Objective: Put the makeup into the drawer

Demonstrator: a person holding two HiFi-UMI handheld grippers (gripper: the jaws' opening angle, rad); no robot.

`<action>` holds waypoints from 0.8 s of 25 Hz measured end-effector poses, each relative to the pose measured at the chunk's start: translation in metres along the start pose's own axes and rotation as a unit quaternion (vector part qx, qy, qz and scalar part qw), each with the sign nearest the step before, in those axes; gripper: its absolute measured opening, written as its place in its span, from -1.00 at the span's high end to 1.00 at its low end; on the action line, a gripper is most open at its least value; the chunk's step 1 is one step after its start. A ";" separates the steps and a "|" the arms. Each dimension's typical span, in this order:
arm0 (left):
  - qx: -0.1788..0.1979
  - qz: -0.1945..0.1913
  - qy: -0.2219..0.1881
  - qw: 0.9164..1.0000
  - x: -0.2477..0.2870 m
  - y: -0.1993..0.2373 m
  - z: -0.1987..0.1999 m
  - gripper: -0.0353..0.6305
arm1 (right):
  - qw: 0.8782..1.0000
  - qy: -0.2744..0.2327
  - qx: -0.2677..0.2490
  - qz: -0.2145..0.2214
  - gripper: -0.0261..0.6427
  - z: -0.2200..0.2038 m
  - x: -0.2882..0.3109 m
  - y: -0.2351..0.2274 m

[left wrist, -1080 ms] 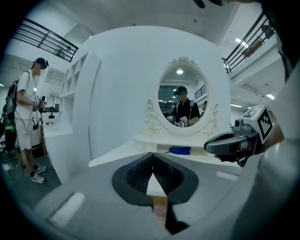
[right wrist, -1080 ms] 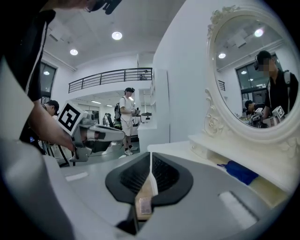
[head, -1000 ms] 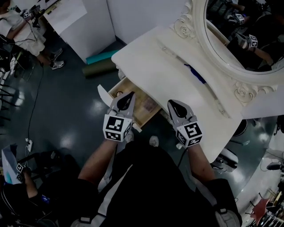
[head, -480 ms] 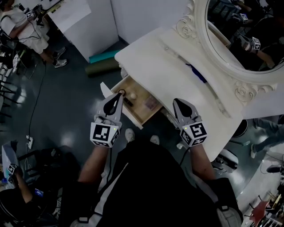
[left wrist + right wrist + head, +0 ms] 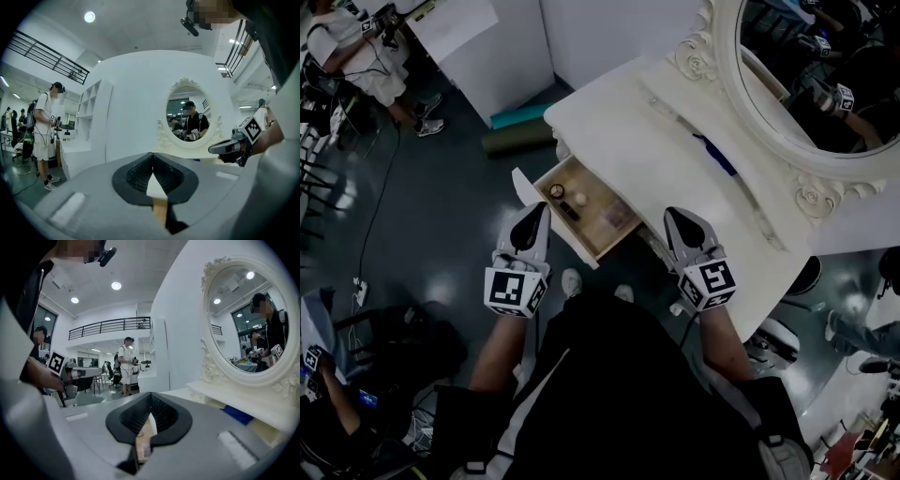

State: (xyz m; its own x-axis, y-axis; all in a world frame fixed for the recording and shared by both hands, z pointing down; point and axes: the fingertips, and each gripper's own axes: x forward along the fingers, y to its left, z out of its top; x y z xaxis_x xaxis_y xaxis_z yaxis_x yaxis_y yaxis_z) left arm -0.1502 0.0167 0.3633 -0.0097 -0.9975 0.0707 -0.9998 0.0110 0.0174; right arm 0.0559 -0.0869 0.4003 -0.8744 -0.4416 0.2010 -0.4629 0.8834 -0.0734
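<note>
The wooden drawer of the white dressing table stands pulled out at the table's left front. In it lie a small round item, a pale ball, a dark stick and a patterned piece. A blue makeup stick rests on the tabletop below the mirror, also visible as the blue stick. My left gripper is shut and empty, just in front of the drawer's left corner. My right gripper is shut and empty, at the table's front edge right of the drawer.
The oval mirror in its ornate frame stands at the table's back. Two rolled mats lie on the dark floor beyond the drawer. A person stands at the upper left by white partitions. My shoes are under the drawer.
My left gripper has drawn back and to the left, off the drawer, so the items inside now show. The right gripper has stayed where it was.
</note>
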 end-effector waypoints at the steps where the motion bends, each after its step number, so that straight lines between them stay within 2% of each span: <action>1: 0.000 0.001 0.000 1.000 -0.001 -0.001 -0.001 0.88 | 1.000 0.001 -0.001 0.002 0.93 -0.001 0.000 0.001; 20: -0.009 -0.004 0.014 1.000 0.000 -0.014 -0.015 0.88 | 1.000 0.007 -0.004 0.009 0.93 -0.007 -0.002 0.003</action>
State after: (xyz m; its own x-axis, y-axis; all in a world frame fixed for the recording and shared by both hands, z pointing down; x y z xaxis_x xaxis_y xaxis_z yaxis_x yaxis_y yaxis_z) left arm -0.1361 0.0178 0.3775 -0.0017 -0.9952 0.0983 -0.9994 0.0052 0.0356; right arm 0.0576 -0.0826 0.4067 -0.8807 -0.4229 0.2136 -0.4454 0.8927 -0.0690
